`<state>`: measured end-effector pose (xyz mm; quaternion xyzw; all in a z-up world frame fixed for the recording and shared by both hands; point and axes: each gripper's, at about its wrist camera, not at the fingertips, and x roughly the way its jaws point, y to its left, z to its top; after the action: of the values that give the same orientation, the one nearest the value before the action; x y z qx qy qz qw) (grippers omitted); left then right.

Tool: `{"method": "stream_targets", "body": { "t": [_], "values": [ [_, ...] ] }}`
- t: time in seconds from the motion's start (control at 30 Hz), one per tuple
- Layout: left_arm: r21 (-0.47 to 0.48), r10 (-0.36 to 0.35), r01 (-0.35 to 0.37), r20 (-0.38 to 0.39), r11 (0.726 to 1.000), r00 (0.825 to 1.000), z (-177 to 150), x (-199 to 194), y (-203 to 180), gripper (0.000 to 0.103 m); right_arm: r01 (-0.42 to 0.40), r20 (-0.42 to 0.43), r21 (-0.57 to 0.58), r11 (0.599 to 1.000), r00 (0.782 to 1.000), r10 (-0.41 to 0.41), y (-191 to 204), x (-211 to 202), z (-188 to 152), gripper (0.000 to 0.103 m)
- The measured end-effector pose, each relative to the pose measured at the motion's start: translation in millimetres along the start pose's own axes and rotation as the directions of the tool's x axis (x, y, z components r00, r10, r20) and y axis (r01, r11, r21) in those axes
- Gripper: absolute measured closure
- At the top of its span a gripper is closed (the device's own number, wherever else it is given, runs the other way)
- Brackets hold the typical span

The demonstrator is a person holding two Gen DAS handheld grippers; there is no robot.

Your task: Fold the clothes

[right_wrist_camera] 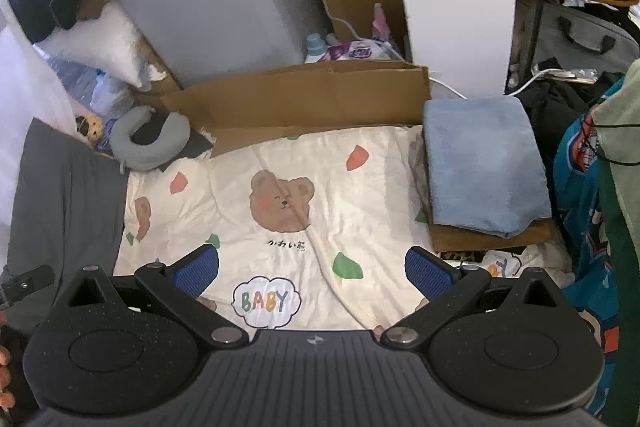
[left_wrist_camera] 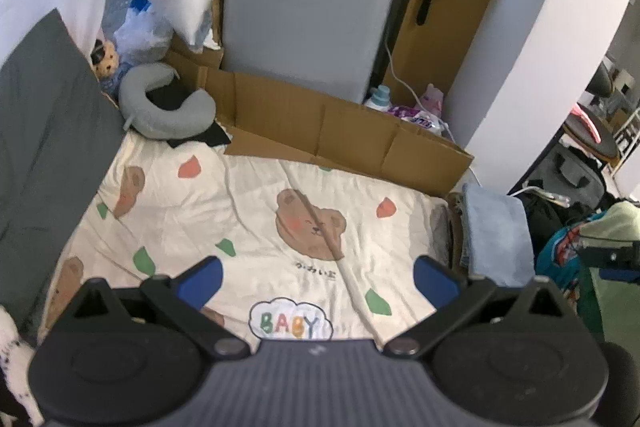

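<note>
With the left gripper and right gripper both spread wide and empty above the bear-print sheet, a careless reach toward the folded blue cloth at the right could topple its pile.

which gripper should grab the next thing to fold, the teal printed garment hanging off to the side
Right, probably. The teal printed garment fills the right edge of the right wrist view, close beside the open right gripper. From the open left gripper it shows only small at the far right edge.

Soft creased cotton bedsheet, fluffy blue towel, matt brown cardboard
</note>
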<state>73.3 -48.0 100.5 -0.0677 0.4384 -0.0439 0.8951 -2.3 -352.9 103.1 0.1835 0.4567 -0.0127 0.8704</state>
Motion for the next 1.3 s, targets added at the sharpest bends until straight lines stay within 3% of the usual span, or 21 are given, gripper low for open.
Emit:
{"method": "stream_targets", "body": {
  "t": [0.33,0.57,0.83,1.07,1.3],
  "values": [
    [-0.044,0.057,-0.056,0.012,0.997,0.998,-28.6,2.1,7.8,0.000,0.052,0.038,-0.022,0.998,0.998,-0.051,11.4,-0.3,-19.7,0.001],
    [-0.120,0.074,-0.070,0.025,0.990,0.997,-44.5,-1.5,16.7,0.000,0.098,0.052,-0.102,0.990,0.994,-0.093,23.0,-3.9,-41.4,0.001],
    [-0.068,0.121,-0.121,0.008,0.990,0.993,-49.4,8.9,6.0,0.000,0.074,0.022,-0.141,0.987,0.997,-0.072,31.8,7.9,-58.4,0.001],
    [-0.067,0.151,-0.151,-0.017,0.986,0.988,-53.0,15.0,4.6,0.000,0.091,0.012,-0.151,0.984,0.996,-0.090,29.2,10.0,-62.6,0.001],
    [-0.003,0.173,-0.174,-0.045,0.985,0.984,-55.8,19.9,-4.8,0.001,0.141,0.004,-0.191,0.971,0.990,-0.143,31.5,12.4,-69.5,0.001]
  ]
}}
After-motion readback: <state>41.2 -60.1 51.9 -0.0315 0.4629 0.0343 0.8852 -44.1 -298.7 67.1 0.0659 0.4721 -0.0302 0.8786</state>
